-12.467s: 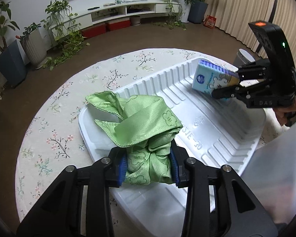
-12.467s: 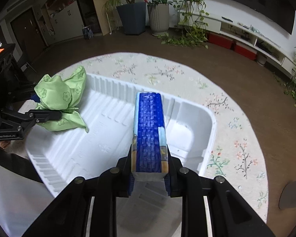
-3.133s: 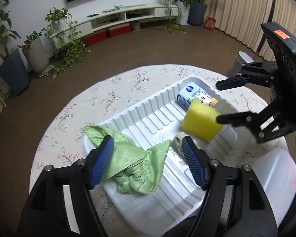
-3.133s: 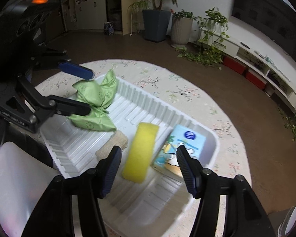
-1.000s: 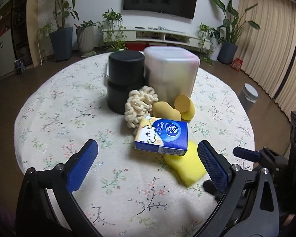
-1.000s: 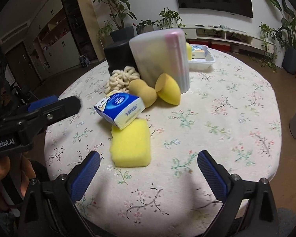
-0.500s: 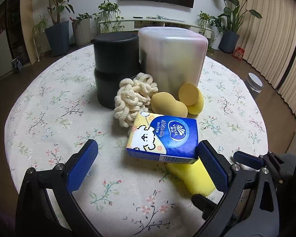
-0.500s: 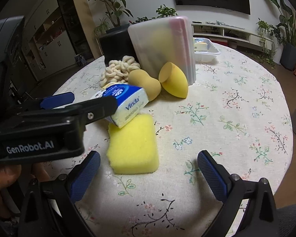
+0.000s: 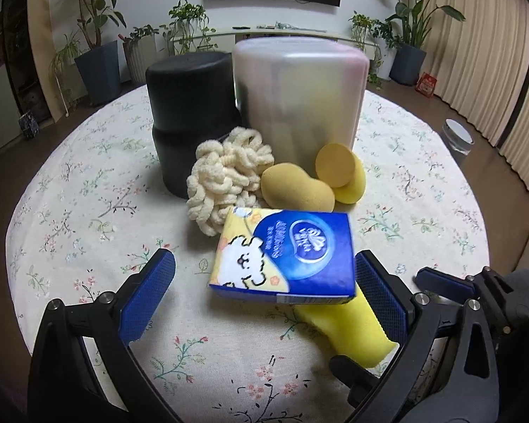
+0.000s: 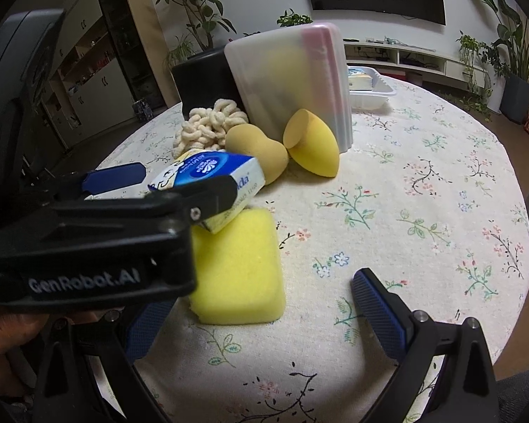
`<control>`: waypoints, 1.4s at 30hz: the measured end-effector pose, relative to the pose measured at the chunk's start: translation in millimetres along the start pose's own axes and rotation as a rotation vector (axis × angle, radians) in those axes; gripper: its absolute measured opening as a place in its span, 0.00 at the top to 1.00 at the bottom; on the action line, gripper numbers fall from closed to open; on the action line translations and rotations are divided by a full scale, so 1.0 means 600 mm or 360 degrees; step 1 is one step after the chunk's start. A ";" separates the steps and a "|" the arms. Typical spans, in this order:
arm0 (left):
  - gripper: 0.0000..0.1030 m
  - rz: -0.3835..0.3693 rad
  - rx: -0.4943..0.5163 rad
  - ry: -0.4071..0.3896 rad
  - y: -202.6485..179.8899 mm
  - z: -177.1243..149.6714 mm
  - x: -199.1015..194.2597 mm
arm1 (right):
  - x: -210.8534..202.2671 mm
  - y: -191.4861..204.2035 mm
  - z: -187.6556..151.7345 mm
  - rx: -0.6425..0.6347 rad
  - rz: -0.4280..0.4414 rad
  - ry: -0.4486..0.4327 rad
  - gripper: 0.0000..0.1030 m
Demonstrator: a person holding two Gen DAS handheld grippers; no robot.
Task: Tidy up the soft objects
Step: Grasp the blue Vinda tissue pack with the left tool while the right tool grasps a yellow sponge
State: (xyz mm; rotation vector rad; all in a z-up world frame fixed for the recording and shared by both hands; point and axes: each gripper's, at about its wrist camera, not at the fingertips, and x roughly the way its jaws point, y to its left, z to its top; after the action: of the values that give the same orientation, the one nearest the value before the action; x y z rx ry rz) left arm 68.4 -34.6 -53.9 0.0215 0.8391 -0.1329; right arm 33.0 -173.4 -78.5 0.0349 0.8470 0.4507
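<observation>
Closer in than half a second back: left gripper (image 9: pixel 262 292) now straddling the tissue pack (image 9: pixel 285 252), fingers (image 9: pixel 148 290) spread wide to either side, nothing pinched. Pack fills more of the left wrist view than before, propped with its near edge on the yellow sponge (image 10: pixel 238 268), far end down by the cream knitted scrunchie (image 9: pixel 225 183). Right gripper (image 10: pixel 257 312) also spread and empty, hanging low over the counter (image 10: pixel 423 190) just in front of the sponge. Two makeup sponges (image 10: pixel 282 148) untouched against the frosted container (image 10: pixel 292 81), black canister (image 9: pixel 194 112) beside it. White tray (image 10: pixel 370 88) far back behind the container, holding something, contents too small to tell. Reads as a fresh pile with nothing sorted yet; left lined up for a grab on the pack, probably first item to go. Pack tilted, so closing may tip it off the sponge.
</observation>
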 end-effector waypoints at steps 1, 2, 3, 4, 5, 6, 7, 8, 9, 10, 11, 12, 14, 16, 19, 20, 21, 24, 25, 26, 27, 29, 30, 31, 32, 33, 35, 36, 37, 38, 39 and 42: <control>0.00 -0.0002 -0.0008 0.0006 0.002 -0.001 0.002 | 0.001 0.000 0.001 -0.0002 0.0001 0.0001 0.02; 0.00 0.0001 -0.0011 0.0007 0.004 -0.002 0.004 | 0.002 0.001 0.001 -0.0005 0.0000 -0.0001 0.02; 0.00 0.0008 -0.0011 0.0010 0.004 -0.002 0.004 | 0.002 0.002 0.002 -0.0010 0.0002 -0.0003 0.02; 0.00 0.0015 -0.0014 0.0014 0.004 -0.002 0.005 | 0.003 0.003 0.003 -0.0012 0.0002 -0.0004 0.02; 0.00 0.0021 -0.0019 0.0019 0.004 -0.002 0.006 | 0.004 0.003 0.003 -0.0015 0.0000 -0.0006 0.03; 0.00 0.0023 -0.0020 0.0022 0.004 -0.001 0.007 | 0.004 0.003 0.003 -0.0019 -0.0004 -0.0009 0.03; 0.00 0.0024 -0.0019 0.0021 0.004 -0.001 0.007 | 0.005 0.003 0.003 -0.0021 -0.0006 -0.0010 0.04; 0.00 0.0028 -0.0018 0.0021 0.004 -0.001 0.007 | 0.005 0.003 0.003 -0.0021 -0.0005 -0.0011 0.04; 0.00 0.0033 -0.0016 0.0026 0.004 -0.001 0.007 | 0.005 0.002 0.004 -0.0019 -0.0005 -0.0012 0.04; 0.00 0.0037 -0.0017 0.0030 0.004 0.000 0.008 | 0.006 0.002 0.004 -0.0021 -0.0006 -0.0011 0.04; 0.00 0.0042 -0.0017 0.0033 0.004 0.000 0.009 | 0.006 0.003 0.004 -0.0024 -0.0006 -0.0010 0.04; 0.00 0.0047 -0.0017 0.0036 0.004 -0.001 0.009 | 0.006 0.003 0.005 -0.0027 -0.0005 -0.0012 0.06; 0.00 0.0053 -0.0025 0.0033 0.005 -0.001 0.007 | 0.006 0.006 0.005 -0.0042 -0.0009 -0.0012 0.08; 0.00 0.0065 -0.0032 0.0027 0.006 -0.001 0.006 | 0.006 0.008 0.005 -0.0055 -0.0014 -0.0015 0.14; 0.02 0.0085 -0.0042 0.0017 0.010 -0.003 0.003 | 0.007 0.010 0.005 -0.0078 -0.0026 -0.0018 0.23; 0.04 0.0083 -0.0044 0.0017 0.011 -0.004 0.003 | 0.007 0.009 0.005 -0.0081 -0.0026 -0.0019 0.25; 0.05 0.0081 -0.0049 0.0019 0.012 -0.005 0.004 | 0.006 0.009 0.005 -0.0084 -0.0022 -0.0021 0.28; 0.21 0.0057 -0.0065 0.0036 0.016 -0.007 0.006 | 0.006 0.011 0.004 -0.0109 -0.0023 -0.0022 0.34; 0.28 0.0057 -0.0073 0.0049 0.018 -0.008 0.008 | 0.006 0.012 0.004 -0.0115 -0.0019 -0.0023 0.38; 0.28 0.0055 -0.0081 0.0053 0.020 -0.008 0.010 | 0.005 0.013 0.003 -0.0122 -0.0014 -0.0022 0.40; 0.28 0.0047 -0.0093 0.0052 0.023 -0.009 0.010 | 0.005 0.014 0.003 -0.0130 -0.0010 -0.0021 0.43; 0.29 0.0040 -0.0108 0.0051 0.025 -0.011 0.009 | 0.003 0.017 0.001 -0.0145 -0.0009 -0.0019 0.45; 0.29 0.0038 -0.0113 0.0049 0.027 -0.011 0.008 | 0.003 0.018 0.001 -0.0147 -0.0009 -0.0020 0.45; 0.29 0.0038 -0.0119 0.0044 0.028 -0.012 0.006 | 0.003 0.018 0.000 -0.0147 -0.0008 -0.0021 0.46; 0.29 0.0038 -0.0121 0.0043 0.028 -0.012 0.005 | 0.003 0.017 0.000 -0.0145 -0.0006 -0.0020 0.46; 0.29 0.0038 -0.0123 0.0041 0.029 -0.012 0.004 | 0.002 0.017 0.000 -0.0142 -0.0003 -0.0022 0.46; 0.30 0.0031 -0.0132 0.0032 0.031 -0.011 0.000 | 0.000 0.016 0.000 -0.0140 0.0000 -0.0025 0.47; 0.30 0.0030 -0.0133 0.0029 0.032 -0.012 -0.001 | 0.000 0.017 0.000 -0.0140 0.0001 -0.0026 0.47; 0.30 0.0030 -0.0134 0.0026 0.034 -0.013 -0.003 | -0.002 0.016 0.000 -0.0138 0.0002 -0.0028 0.47; 0.30 0.0028 -0.0138 0.0023 0.036 -0.014 -0.005 | -0.003 0.016 0.000 -0.0136 0.0002 -0.0029 0.47; 0.30 0.0027 -0.0144 0.0022 0.036 -0.017 -0.007 | -0.005 0.015 0.000 -0.0133 0.0003 -0.0032 0.47; 0.30 0.0029 -0.0155 0.0017 0.038 -0.022 -0.014 | -0.012 0.012 0.000 -0.0124 0.0005 -0.0037 0.47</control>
State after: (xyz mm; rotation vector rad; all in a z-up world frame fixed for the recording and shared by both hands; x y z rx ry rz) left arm 55.8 -10.0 -57.3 -0.0619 0.8551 -0.0749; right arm 26.2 -169.6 -72.1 -0.0306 0.8057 0.4851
